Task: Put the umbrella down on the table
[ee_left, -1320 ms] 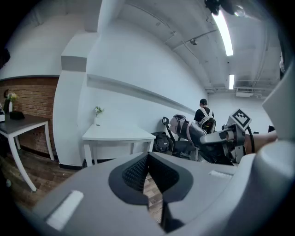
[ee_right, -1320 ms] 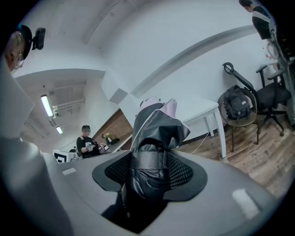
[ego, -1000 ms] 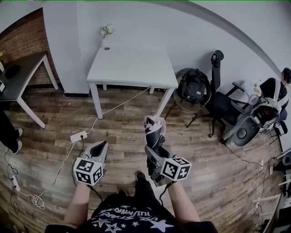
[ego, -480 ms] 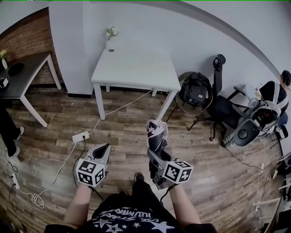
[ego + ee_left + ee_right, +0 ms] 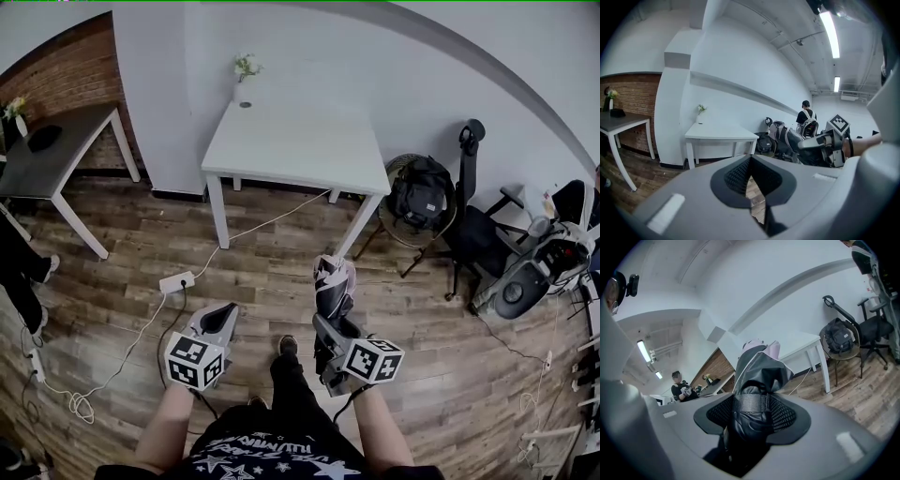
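A folded umbrella (image 5: 334, 286), black, grey and pale pink with a strap round it, sticks out forward from my right gripper (image 5: 330, 323), whose pads are shut on it. In the right gripper view the umbrella (image 5: 757, 380) fills the gap between the jaws and points toward the white table (image 5: 806, 345). My left gripper (image 5: 221, 317) hangs beside it at the left, shut with nothing held; its pads (image 5: 740, 176) meet. The white table (image 5: 295, 141) stands ahead against the wall, well beyond both grippers, with a small vase of flowers (image 5: 245, 77) at its back left corner.
A dark table (image 5: 56, 155) stands at the left by the brick wall. A power strip (image 5: 175, 280) and cables lie on the wooden floor. A backpack (image 5: 422, 195) on a chair and an office chair (image 5: 473, 225) stand right of the white table. A person (image 5: 806, 123) stands far off.
The white table sits lower and more to the right in the head view as the view moved toward it. Both grippers have kept their pose, the umbrella still gripped.
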The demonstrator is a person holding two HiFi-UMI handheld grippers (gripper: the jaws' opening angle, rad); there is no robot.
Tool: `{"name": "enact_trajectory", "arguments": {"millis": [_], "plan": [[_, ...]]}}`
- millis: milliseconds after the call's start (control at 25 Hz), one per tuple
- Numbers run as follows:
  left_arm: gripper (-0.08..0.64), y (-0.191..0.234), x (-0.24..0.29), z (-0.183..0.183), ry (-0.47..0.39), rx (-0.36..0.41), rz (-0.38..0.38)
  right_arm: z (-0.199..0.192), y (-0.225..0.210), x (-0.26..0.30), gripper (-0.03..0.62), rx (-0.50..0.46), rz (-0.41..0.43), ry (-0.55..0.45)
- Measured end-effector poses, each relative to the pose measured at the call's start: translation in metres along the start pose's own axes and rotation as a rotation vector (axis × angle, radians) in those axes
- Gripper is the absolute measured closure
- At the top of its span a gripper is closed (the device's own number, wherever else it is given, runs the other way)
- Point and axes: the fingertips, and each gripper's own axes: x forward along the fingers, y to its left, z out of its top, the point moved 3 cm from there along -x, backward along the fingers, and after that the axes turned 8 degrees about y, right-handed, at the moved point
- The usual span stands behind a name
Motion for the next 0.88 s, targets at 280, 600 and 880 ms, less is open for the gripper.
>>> {"name": "enact_trajectory", "arguments": {"millis": [280, 600, 880], "plan": [[0.557, 0.023, 0.018, 0.019, -0.010, 0.000, 0.035, 0.034, -0.005, 0.031, 0.348, -0.005, 0.043, -0.018], [0.557, 0.041, 0.064, 0.047, -0.009, -0.002, 0.046, 0.076, -0.033, 0.064, 0.347, -0.003, 0.062, -0.003], [0.557, 0.058, 0.114, 0.083, -0.014, -0.016, 0.077, 0.130, -0.070, 0.098, 0.347, -0.018, 0.082, 0.033]]}}
